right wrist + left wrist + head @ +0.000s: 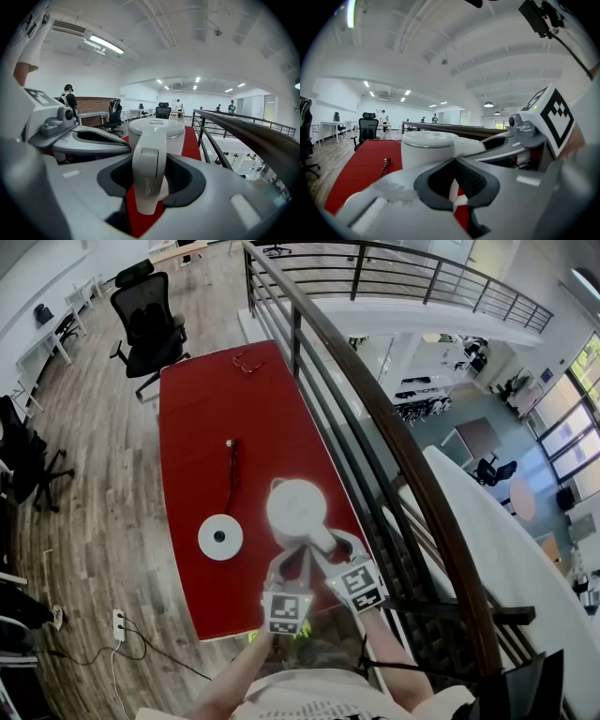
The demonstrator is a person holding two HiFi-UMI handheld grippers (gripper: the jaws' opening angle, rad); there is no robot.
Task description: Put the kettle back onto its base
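The white kettle (297, 507) stands upright on the red table (202, 409), to the right of its round white base (220, 537) and apart from it. A dark cord (232, 465) runs from the base toward the far end. My right gripper (330, 545) reaches the kettle from the near side. In the right gripper view the kettle's handle (149, 173) sits between the jaws of that gripper (150, 180), which stand wide and open. My left gripper (291, 563) hovers just left of it; in its own view its jaws (454, 192) are drawn together with nothing between them, and the kettle (426, 147) stands beyond.
A dark metal railing (375, 418) runs close along the table's right edge, with a drop to a lower floor behind it. A black office chair (150, 320) stands past the far left corner. A small red object (248, 362) lies at the far end. A power strip (119, 624) lies on the wood floor.
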